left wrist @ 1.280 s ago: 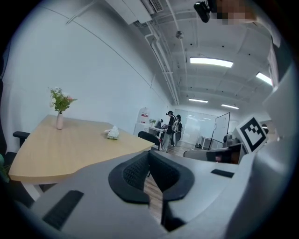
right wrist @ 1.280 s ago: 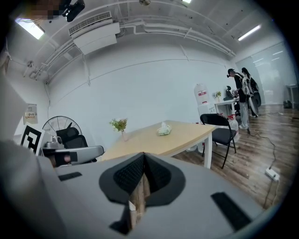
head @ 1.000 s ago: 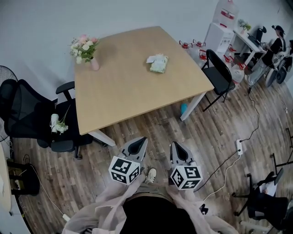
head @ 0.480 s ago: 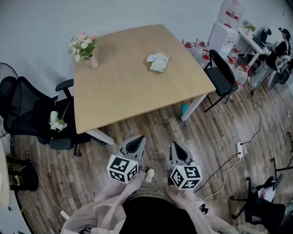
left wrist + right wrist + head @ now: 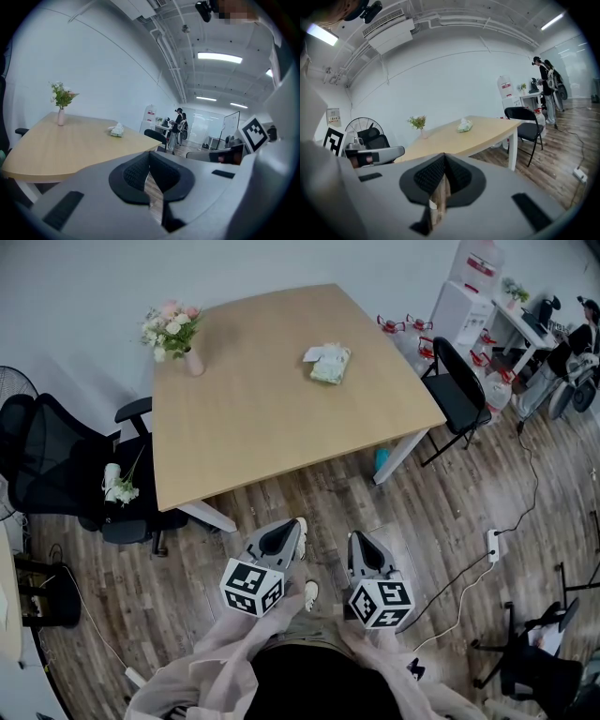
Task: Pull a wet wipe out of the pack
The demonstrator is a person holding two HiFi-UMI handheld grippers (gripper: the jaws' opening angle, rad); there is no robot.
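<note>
The wet wipe pack [image 5: 328,364], pale green with a white wipe sticking out, lies near the far right side of the light wooden table [image 5: 262,427]. It also shows small and far off in the left gripper view [image 5: 116,131] and the right gripper view [image 5: 464,125]. Both grippers hover over the wood floor in front of the table, close to the person's body and well short of the pack. My left gripper [image 5: 291,529] [image 5: 149,154] is shut and holds nothing. My right gripper [image 5: 359,542] [image 5: 444,157] is shut and holds nothing too.
A pink vase of flowers [image 5: 178,334] stands at the table's far left corner. A black office chair [image 5: 56,474] sits left of the table and a black chair [image 5: 455,390] stands right of it. A power strip with cable [image 5: 490,542] lies on the floor. People stand by desks at far right.
</note>
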